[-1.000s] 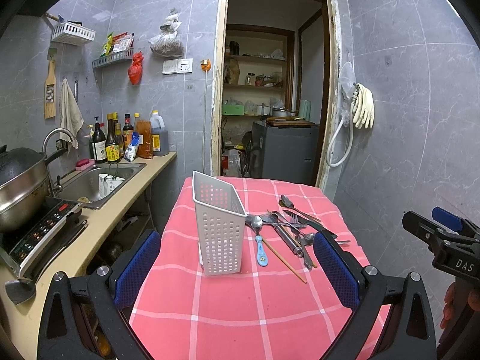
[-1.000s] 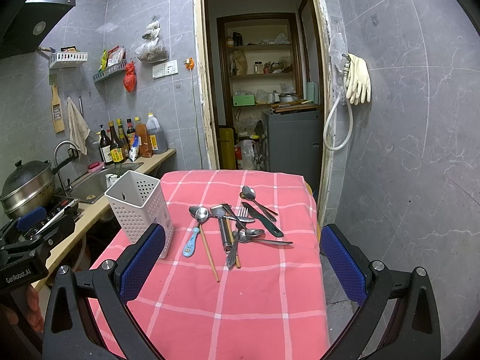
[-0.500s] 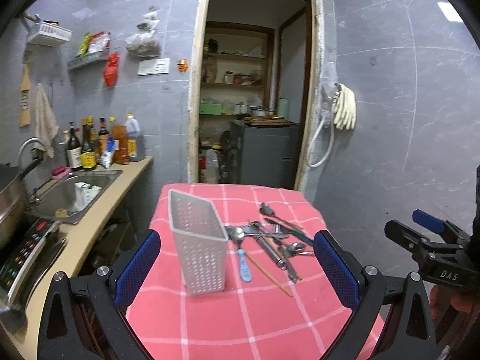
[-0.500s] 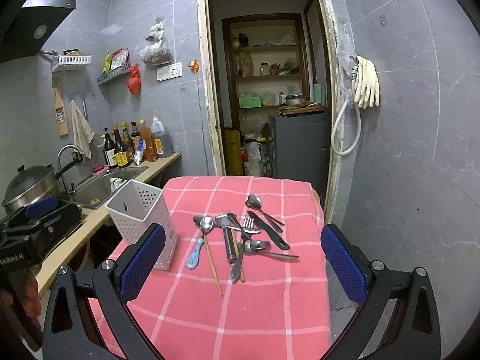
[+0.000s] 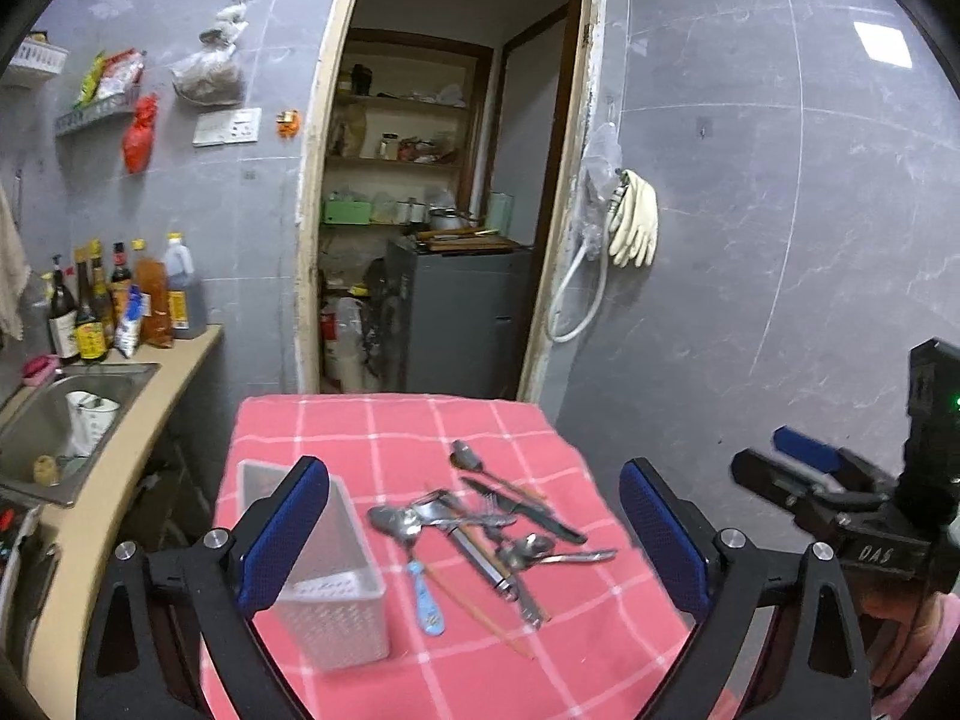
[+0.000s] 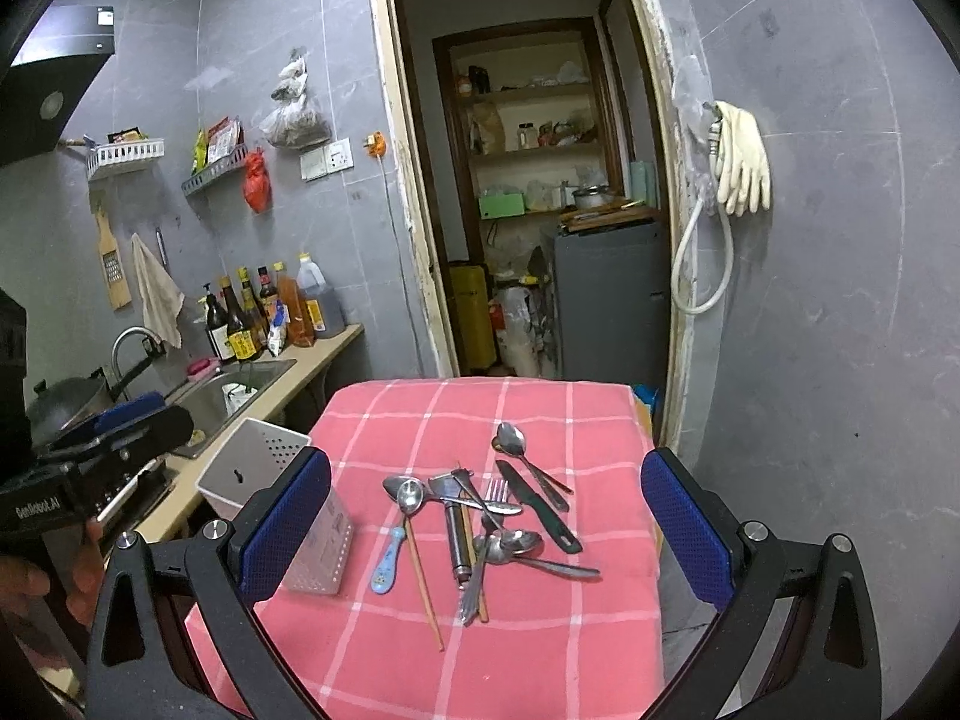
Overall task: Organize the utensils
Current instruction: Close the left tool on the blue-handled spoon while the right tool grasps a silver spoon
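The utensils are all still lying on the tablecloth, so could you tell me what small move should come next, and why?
Probably lower the right gripper toward the blue-handled spoon, which lies nearest the white caddy at the pile's edge. Both grippers are open and hold nothing, above the table.

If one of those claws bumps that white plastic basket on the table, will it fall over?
Probably it would slide or tip easily. The white perforated utensil holder looks like thin plastic, tall and narrow, and seems empty, so likely light. The pink checked tablecloth beneath may bunch rather than let it glide.
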Available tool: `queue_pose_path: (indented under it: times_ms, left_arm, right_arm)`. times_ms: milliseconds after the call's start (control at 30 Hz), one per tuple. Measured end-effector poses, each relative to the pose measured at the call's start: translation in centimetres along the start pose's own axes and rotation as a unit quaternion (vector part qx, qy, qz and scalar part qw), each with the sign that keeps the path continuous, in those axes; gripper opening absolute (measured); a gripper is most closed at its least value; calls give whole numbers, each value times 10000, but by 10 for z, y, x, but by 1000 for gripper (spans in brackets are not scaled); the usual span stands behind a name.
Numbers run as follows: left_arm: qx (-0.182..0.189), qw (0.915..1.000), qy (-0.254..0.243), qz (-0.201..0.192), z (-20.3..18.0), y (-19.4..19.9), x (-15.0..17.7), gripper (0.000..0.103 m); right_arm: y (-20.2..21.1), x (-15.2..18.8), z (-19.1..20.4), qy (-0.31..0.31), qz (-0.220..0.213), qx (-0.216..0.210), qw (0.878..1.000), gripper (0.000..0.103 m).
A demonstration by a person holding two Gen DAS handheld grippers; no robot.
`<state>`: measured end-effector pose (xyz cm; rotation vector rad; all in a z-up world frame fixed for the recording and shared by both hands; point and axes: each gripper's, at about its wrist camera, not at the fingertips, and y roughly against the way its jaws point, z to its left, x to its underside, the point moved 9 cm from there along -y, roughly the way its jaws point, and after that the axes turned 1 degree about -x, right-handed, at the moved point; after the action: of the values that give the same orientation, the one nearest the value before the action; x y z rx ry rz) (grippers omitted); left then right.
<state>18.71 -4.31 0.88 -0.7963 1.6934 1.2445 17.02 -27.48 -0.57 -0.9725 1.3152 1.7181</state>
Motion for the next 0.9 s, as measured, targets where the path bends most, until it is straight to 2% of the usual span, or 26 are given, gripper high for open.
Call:
queue_pose_path:
  times_ms: [233,300,433,600,700,900]
  left_arm:
    - [176,9993,95,300,-19,-55,-12,75]
    - [77,9989,112,450,-22,-77,-11,68]
    - [-136,9971,242,705,-24,-116,-1,65]
    - [-548,9908,403,1169,-16,-170,23,52]
    - [-867,9846,530,1420,-7,-197,44,49]
    - [-1527,9709,828,1649,21,-234,78,48]
  right_arm:
    - [-46,-15,-19,140,313,-216,9992,96]
    - [-63,-15,-29,146,445,-278,9985,88]
    - [-98,-13,-52,129,696,-456,9964,75]
    - [-157,3,-82,108,1139,-742,9907,54]
    - [-191,16,-90,111,1358,-925,9863,46]
    - [-266,49,-84,110,1798,-1374,9740,45]
